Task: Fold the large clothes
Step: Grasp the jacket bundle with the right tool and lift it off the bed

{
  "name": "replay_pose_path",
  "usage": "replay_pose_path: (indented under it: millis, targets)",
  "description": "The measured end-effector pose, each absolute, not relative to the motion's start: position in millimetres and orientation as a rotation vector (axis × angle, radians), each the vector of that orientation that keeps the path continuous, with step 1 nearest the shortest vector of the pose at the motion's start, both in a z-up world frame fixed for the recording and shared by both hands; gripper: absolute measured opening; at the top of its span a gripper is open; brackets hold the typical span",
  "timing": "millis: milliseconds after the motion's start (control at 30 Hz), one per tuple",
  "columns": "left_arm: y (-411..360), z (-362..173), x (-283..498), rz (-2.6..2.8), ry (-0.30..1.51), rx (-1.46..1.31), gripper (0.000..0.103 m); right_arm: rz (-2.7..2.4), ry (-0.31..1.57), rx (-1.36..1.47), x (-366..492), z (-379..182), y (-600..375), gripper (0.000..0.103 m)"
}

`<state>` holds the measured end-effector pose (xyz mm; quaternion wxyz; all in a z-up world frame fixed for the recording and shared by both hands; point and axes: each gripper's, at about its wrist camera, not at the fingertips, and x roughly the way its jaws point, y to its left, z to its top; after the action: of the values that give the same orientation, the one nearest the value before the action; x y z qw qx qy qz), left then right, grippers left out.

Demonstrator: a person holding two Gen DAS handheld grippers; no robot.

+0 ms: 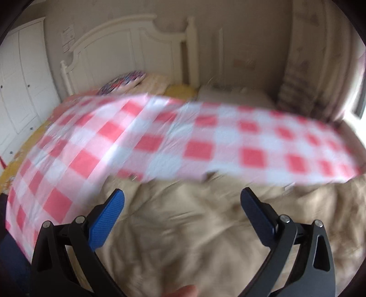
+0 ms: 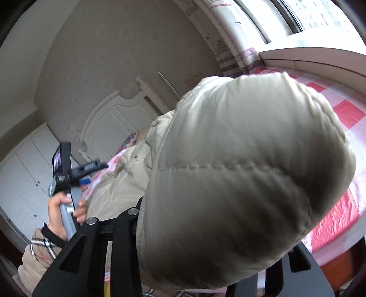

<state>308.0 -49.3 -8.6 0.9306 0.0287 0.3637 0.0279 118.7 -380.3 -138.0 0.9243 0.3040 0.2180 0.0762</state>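
A beige quilted padded jacket [image 1: 183, 228] lies spread over the bed's near part. My left gripper [image 1: 183, 192] hovers just above it, open wide, with nothing between its blue pads [image 1: 105, 226]. In the right wrist view a puffed fold of the same jacket [image 2: 240, 160] bulges up and fills the middle of the picture. It covers the fingertips of my right gripper [image 2: 205, 239], whose black arms show on either side; the fabric appears clamped and lifted. A person's hand [image 2: 59, 212] holds the left gripper's handle at the left.
A red and white checked sheet [image 1: 160, 137] covers the bed beyond the jacket. A white headboard [image 1: 128, 45] and a patterned pillow [image 1: 123, 82] stand at the far end. White wardrobe doors [image 1: 22, 80] are on the left; a window [image 2: 320, 13] with curtains is at the right.
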Motion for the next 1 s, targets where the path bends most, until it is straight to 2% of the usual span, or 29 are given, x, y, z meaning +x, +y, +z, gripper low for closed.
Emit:
replay_pose_path:
  millis: [100,200,267,400,600,700,800,833,1000]
  targets:
    - [-102,-13,308,0.096,0.725,0.237,0.101,0.162,0.42,0.599,109,-130,-376,0.042]
    - [-140,-58,326,0.12,0.819,0.431,0.101,0.175,0.383,0.534,97,-119,-368,0.042]
    - [-149,-70,331,0.126,0.805,0.479,0.101,0.18,0.367,0.444,93,-107,-353,0.042]
    - [-138,-49,325,0.146,0.755,0.453,0.101,0.182,0.354,0.405,92,-99,-348,0.042]
    - [-94,-13,232,0.089,0.617,0.347,0.101,0.167,0.369,0.407,97,-99,-350,0.042]
    - [-84,-28,182,0.022,0.597,0.332,0.101,0.156,0.371,0.389,98,-95,-346,0.042]
    - [-96,-70,162,-0.068,0.628,0.405,0.101,0.15,0.388,0.372,96,-92,-338,0.042]
    - [-93,-74,158,-0.083,0.586,0.384,0.101,0.139,0.386,0.349,96,-89,-332,0.042]
    - [-78,-70,171,-0.162,0.672,0.286,0.101,0.108,0.351,0.221,100,-64,-305,0.042]
